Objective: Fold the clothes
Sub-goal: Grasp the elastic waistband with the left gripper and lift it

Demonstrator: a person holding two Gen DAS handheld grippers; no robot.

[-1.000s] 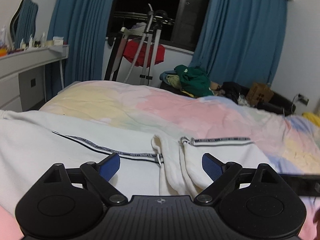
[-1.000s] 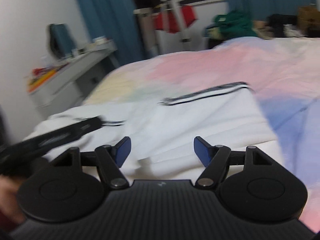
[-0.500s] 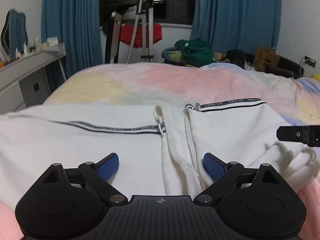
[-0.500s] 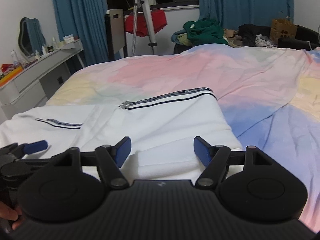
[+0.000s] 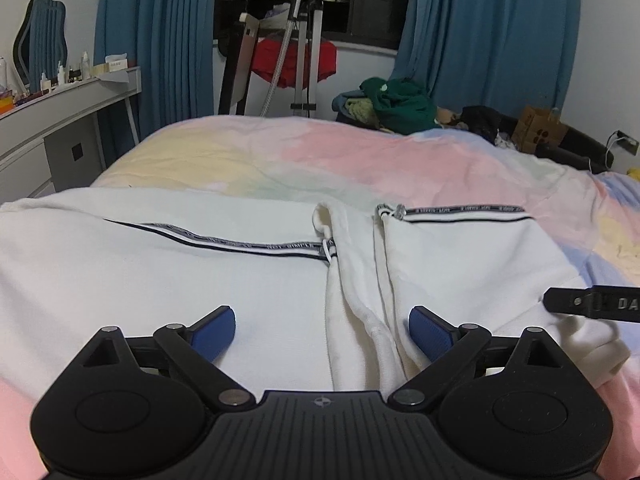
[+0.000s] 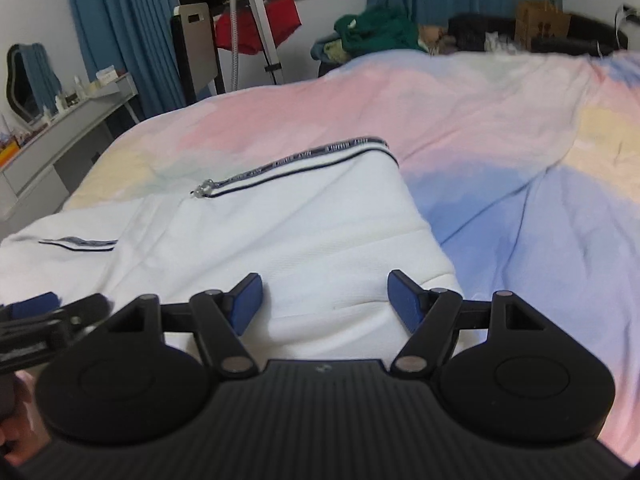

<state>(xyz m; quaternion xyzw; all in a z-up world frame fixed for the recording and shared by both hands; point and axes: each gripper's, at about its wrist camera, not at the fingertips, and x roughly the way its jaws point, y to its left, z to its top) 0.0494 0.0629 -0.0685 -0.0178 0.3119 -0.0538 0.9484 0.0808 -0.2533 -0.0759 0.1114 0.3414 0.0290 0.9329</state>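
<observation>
Jacket (image 5: 160, 272) lies sideways across bed (image 5: 400, 168) — zipper opening running toward window.

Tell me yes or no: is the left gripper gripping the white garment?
No, the left gripper has its blue fingers spread apart above the white garment, gripping nothing.

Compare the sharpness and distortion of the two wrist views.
Left wrist view: sharp, the white garment trim lettering visible, fisheye bending the curtains. Right wrist view: softer, motion-smeared, the left gripper blurred at the edge, garment trim less crisp.
</observation>
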